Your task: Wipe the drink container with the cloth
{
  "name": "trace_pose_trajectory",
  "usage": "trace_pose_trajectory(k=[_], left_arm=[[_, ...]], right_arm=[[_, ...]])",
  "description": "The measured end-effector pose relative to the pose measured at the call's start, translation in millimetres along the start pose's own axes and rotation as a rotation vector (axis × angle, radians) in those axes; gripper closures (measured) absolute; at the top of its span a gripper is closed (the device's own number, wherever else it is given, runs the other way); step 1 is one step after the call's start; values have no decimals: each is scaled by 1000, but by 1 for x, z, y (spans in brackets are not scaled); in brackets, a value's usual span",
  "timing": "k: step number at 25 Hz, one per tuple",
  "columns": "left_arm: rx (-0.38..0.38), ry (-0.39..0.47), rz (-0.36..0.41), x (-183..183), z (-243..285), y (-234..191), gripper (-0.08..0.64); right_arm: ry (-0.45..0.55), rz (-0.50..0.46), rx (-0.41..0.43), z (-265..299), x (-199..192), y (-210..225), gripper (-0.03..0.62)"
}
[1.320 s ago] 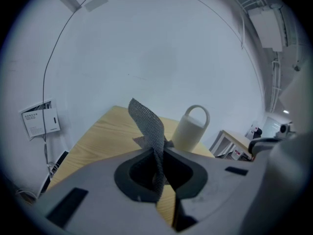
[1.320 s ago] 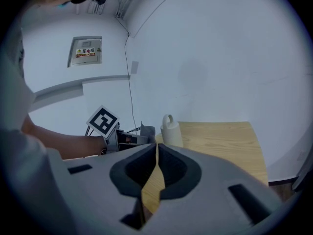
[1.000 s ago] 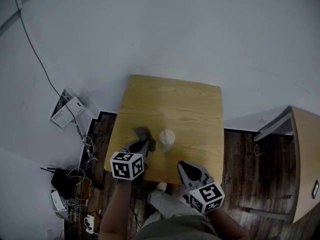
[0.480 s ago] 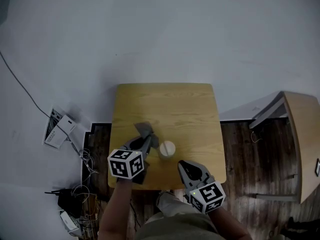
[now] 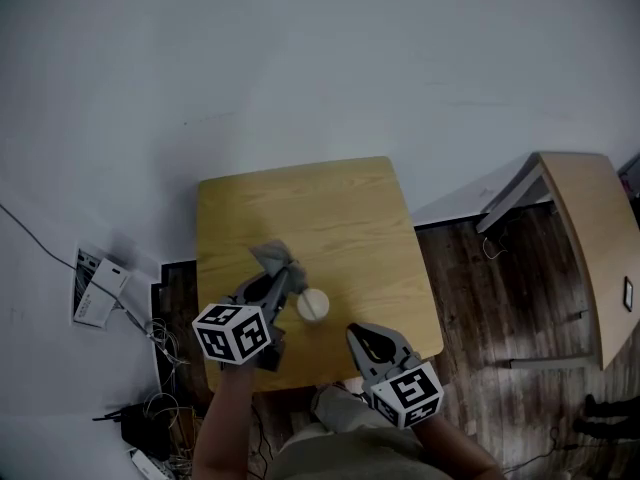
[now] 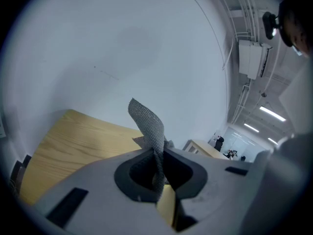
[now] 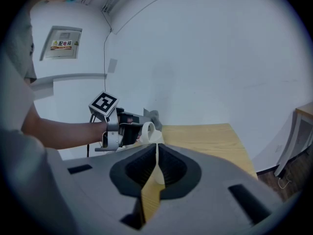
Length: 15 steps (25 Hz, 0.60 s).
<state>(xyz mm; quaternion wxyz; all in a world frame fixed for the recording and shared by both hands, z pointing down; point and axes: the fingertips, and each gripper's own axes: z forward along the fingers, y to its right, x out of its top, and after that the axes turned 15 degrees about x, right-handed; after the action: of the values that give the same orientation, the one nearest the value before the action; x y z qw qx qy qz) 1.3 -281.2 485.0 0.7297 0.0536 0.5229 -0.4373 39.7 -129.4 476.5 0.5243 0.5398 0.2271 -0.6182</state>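
Observation:
A white cup with a handle stands on the wooden table, near its front edge. My left gripper is just left of the cup, shut on a grey mesh cloth. In the left gripper view the cloth sticks up from between the closed jaws of the left gripper. My right gripper hovers at the table's front edge, right of the cup, shut on nothing. The right gripper view looks over the right gripper at the cup, with the left gripper and cloth behind it.
A second wooden table stands at the right on the dark plank floor. Boxes and tangled cables lie on the floor at the left. A white wall rises behind the table.
My left gripper has lifted the cloth and carried it a little away from the cup. The head view has swung, so the table sits further left. The right gripper has barely shifted.

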Motion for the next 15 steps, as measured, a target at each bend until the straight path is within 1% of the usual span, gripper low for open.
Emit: trace_pose_trajectory(k=[5,12,15], left_arm=[[-6,-17,-13,-11,8,-4,538],[10,-54,31,-35,14,-7,538],[26,-72,38,-48,17,-13,538]], right_arm=[[-3,-3,-23,-2,-1,6,580],[-1,-1,-41,-5,-2,9,580],[-1,2,-41,-3,-3,9,580]])
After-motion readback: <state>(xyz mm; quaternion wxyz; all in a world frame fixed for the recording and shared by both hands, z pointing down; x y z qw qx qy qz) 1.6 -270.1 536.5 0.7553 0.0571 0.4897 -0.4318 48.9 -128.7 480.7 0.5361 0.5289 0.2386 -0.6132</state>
